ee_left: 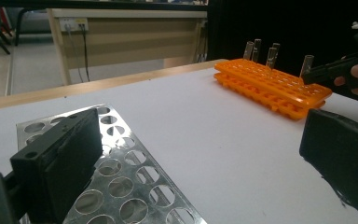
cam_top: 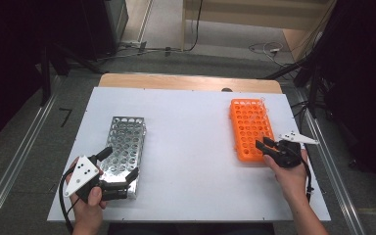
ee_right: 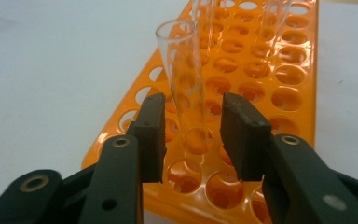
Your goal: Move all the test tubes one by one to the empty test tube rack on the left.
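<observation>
An orange tube rack lies at the right of the white table top. A clear glass test tube stands upright in a hole near the rack's near end. My right gripper is open, one jaw on each side of the tube, with a small gap showing on both sides. From the left gripper view the same tube rises beside the right gripper. A perforated metal rack lies at the left. My left gripper hovers open at its near end, holding nothing.
Several more glass tubes stand at the orange rack's far end. The white board covers a wooden table whose edge shows at the back. Metal rails run along both sides of the floor, and cables lie beyond the table.
</observation>
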